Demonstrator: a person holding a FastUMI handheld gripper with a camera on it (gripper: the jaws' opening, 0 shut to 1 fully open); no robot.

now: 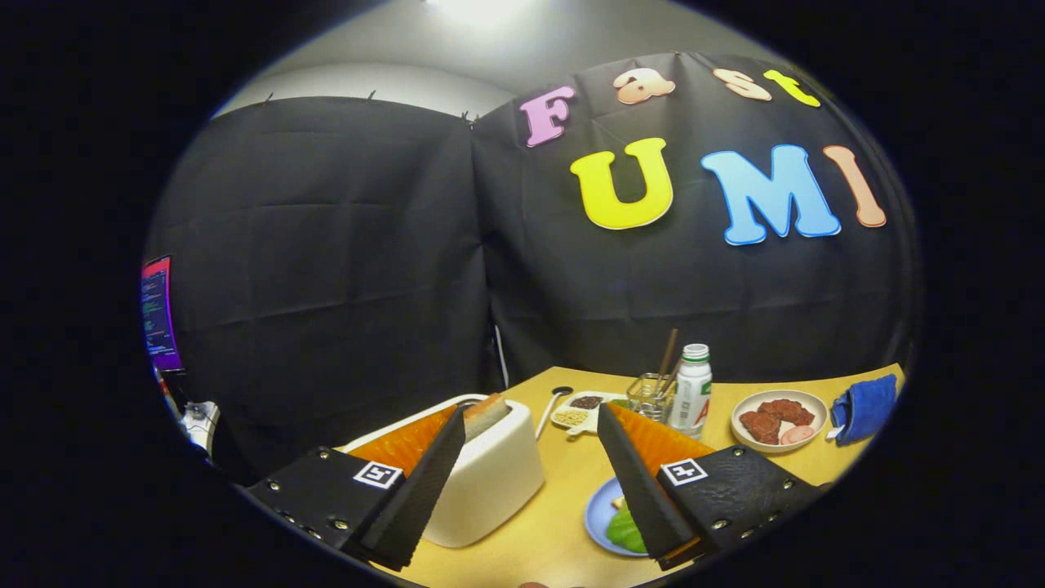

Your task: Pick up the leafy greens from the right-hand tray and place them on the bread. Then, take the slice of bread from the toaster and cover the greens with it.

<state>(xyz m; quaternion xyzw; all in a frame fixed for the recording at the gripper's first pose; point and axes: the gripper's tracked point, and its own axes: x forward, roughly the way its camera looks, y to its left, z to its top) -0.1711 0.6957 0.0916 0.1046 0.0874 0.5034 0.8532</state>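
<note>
My gripper (pixel 531 412) is open, its fingers spread wide above the wooden table (pixel 563 506). A white toaster (pixel 490 478) stands between the fingers, close against the left one. A browned slice of bread (pixel 487 413) sticks up from its slot, just beside the left fingertip. Under the right finger lies a blue plate (pixel 598 514) with leafy greens (pixel 624 529) on it. A pale bit shows beside the greens, and the finger hides the rest of the plate. Nothing is held between the fingers.
Beyond the fingers are a spoon (pixel 553 408), a small divided dish of grains (pixel 578 411), a glass holding chopsticks (pixel 651 396) and a green-capped bottle (pixel 692 390). Farther right are a white plate of meat pieces (pixel 778 419) and a blue cloth (pixel 865 407). A monitor (pixel 159 314) glows at far left.
</note>
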